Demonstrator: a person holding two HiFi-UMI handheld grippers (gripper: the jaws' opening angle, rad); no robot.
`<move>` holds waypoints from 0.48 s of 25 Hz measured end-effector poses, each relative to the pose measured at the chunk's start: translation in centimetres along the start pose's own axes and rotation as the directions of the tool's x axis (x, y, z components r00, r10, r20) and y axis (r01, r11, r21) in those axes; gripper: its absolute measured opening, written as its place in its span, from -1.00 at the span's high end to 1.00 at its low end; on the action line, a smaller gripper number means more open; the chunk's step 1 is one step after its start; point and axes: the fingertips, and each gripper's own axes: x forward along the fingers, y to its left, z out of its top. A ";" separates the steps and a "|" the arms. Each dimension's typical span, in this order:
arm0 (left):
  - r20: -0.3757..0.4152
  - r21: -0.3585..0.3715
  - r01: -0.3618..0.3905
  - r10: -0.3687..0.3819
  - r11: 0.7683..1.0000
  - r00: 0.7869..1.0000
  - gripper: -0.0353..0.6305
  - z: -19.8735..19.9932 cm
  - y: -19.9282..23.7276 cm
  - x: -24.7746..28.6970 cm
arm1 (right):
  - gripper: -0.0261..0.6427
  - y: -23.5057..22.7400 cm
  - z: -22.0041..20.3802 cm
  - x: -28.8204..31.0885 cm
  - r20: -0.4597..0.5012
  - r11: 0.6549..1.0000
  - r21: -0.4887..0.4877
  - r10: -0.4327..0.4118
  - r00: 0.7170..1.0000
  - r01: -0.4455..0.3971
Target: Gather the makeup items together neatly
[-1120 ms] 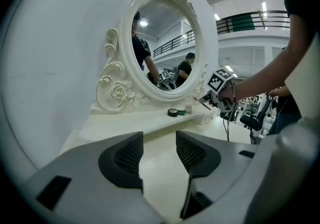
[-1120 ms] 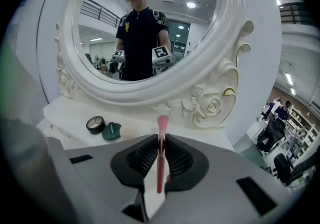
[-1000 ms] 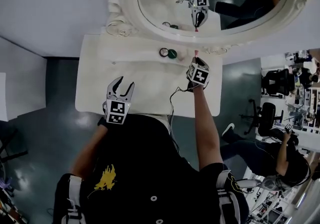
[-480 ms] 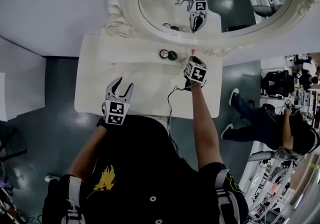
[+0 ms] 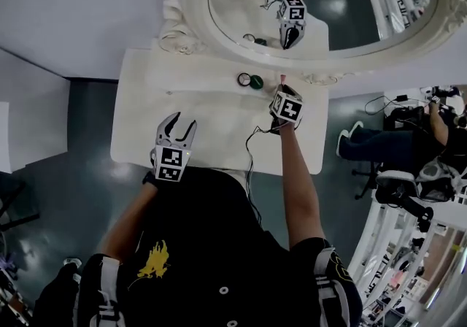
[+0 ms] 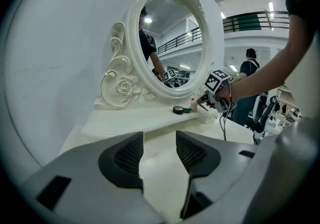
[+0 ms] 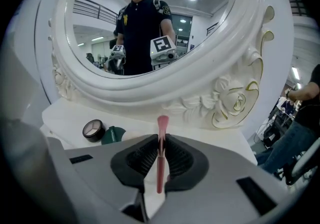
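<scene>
So the right gripper (image 7: 161, 144) has its jaws nearly together, pinching a thin pink stick (image 7: 162, 124) that stands upright between the pads, its wider tip poking up above them. From the head view the stick sits at the back of the white table (image 5: 219, 125), right up against the raised shelf (image 5: 197, 70) under the oval mirror (image 5: 191, 22) – can't tell if it's actually touching the shelf. Just to its left on that shelf are a round black compact (image 5: 244, 79) and a round green lid (image 5: 256, 82), side by side and pretty much touching. The left gripper (image 6: 159, 150) is about half open with nothing between its jaws, only bare tabletop showing in the gap; it hovers over the front left part of the table, close to the front edge. Between the two grippers the tabletop is wide open, loads of room to move. It's tighter on the right – that gripper is near the table's right edge, with the mirror's carved frame just behind the shelf.
</scene>
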 end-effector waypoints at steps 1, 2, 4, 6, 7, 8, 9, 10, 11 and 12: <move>0.000 -0.002 -0.001 0.001 1.000 1.000 0.24 -0.1 0.0 0.1 | 0.75 0.0 -0.1 0.1 -0.001 1.000 0.002 0.000 1.000 0.000; -0.001 -0.003 -0.001 0.001 1.000 1.000 0.24 -0.1 0.0 0.1 | 0.75 -0.1 -0.1 0.2 -0.001 1.000 0.005 0.001 1.000 -0.001; -0.002 -0.004 -0.002 0.002 1.000 1.000 0.25 -0.2 0.1 0.2 | 0.75 -0.1 -0.2 0.3 -0.003 1.000 0.018 0.005 1.000 -0.005; -0.005 -0.003 -0.001 0.001 1.000 1.000 0.24 -0.2 0.0 0.3 | 0.75 -0.2 -0.5 0.5 -0.010 0.999 0.037 0.010 1.000 -0.009; -0.006 -0.002 0.000 0.000 1.000 1.000 0.24 -0.1 0.0 0.3 | 0.75 -0.3 -0.6 0.5 -0.013 0.999 0.044 0.011 1.000 -0.011; -0.007 -0.002 0.000 0.000 1.000 1.000 0.25 -0.1 0.0 0.4 | 0.75 -0.3 -0.7 0.6 -0.014 0.999 0.049 0.013 1.000 -0.012; -0.007 -0.003 0.000 0.000 1.000 1.000 0.24 -0.1 0.1 0.4 | 0.75 -0.3 -0.7 0.7 -0.014 0.998 0.053 0.016 1.000 -0.015; -0.008 -0.003 0.000 0.000 1.000 1.000 0.25 -0.1 0.1 0.4 | 0.75 -0.2 -0.8 0.8 -0.015 0.998 0.059 0.020 1.000 -0.020; -0.010 -0.004 0.000 0.000 1.000 1.000 0.24 -0.2 0.2 0.4 | 0.75 -0.1 -0.9 0.8 -0.015 0.997 0.067 0.026 1.000 -0.025; -0.012 -0.005 -0.001 0.001 1.000 1.000 0.24 -0.3 0.2 0.3 | 0.75 -0.1 -1.0 0.9 -0.016 0.997 0.077 0.033 0.999 -0.031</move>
